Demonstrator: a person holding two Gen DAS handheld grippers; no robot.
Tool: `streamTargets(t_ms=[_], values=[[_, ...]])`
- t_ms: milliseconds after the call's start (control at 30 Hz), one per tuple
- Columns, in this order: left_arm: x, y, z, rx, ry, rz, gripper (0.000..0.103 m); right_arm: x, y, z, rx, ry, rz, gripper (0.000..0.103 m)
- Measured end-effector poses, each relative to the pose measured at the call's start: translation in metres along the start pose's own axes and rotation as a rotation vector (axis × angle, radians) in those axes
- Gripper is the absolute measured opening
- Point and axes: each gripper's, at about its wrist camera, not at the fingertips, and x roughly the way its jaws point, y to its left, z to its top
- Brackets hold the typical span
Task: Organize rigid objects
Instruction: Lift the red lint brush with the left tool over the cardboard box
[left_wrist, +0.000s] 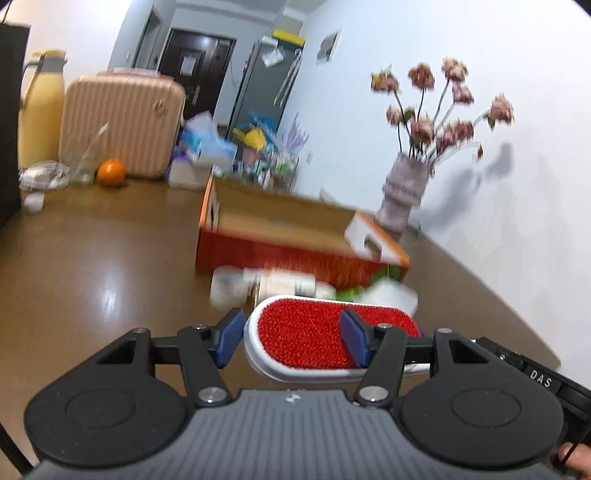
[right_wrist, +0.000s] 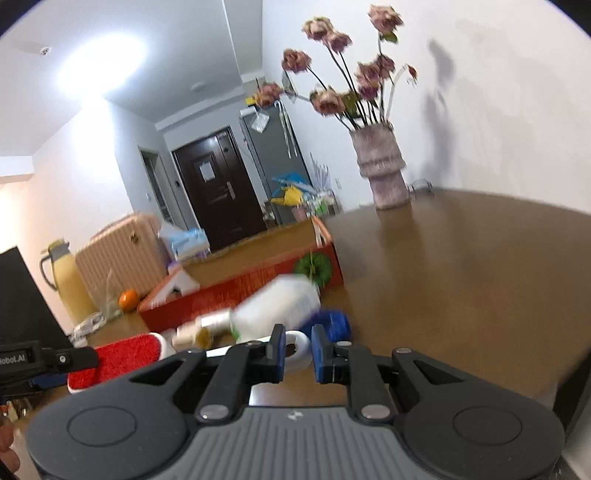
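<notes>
Between the blue pads of the left claw (left_wrist: 291, 334) a lint brush (left_wrist: 310, 350) is held, with its red bristle face turned up and its white rim below. The pads are pressed on the head of the brush, which is carried above the table (left_wrist: 92, 266) and not laid on it. The right claw (right_wrist: 298, 352) is closed almost fully; a white piece with a hole is pinched between its pads, and this is judged to be the handle (right_wrist: 295, 354) of the same brush, though blur makes this less than certain.

The brush is judged to be light and stiff. The bristles may give a little, so the hard white rim and the handle are the better places for a grip.

Just ahead of both claws some small things are lying on the table: a white bottle (right_wrist: 280, 306) on its side, a blue object (right_wrist: 332, 325) and a few small jars that are too blurred to be named. Beyond them an open orange box (left_wrist: 295, 254) is seen, which is probably the place where the brush should be put.

Further ahead and to the right of the claws a vase (left_wrist: 404, 192) with dried flowers is standing near the wall. Far ahead to the left a pink suitcase (left_wrist: 122, 125), an orange (left_wrist: 110, 171) and a yellow flask (left_wrist: 38, 110) are placed.
</notes>
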Motion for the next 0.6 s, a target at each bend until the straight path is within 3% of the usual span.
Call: streamTargets(t_ms=[133, 333, 600], values=[[0.033, -0.001, 0.041, 0.008, -0.062, 0.009, 0.059, 0.041, 0.006, 0.043, -0.024, -0.013, 0.027, 0.016], [0.111, 0.021, 0.093, -0.042, -0.027, 0.025, 0.058, 0.133, 0.013, 0.095, -0.046, 0.027, 0.067, 0.02], [0.194, 0.049, 0.102, -0.021, 0.026, 0.103, 0.058, 0.244, 0.024, 0.096, -0.132, 0.168, 0.039, 0.022]])
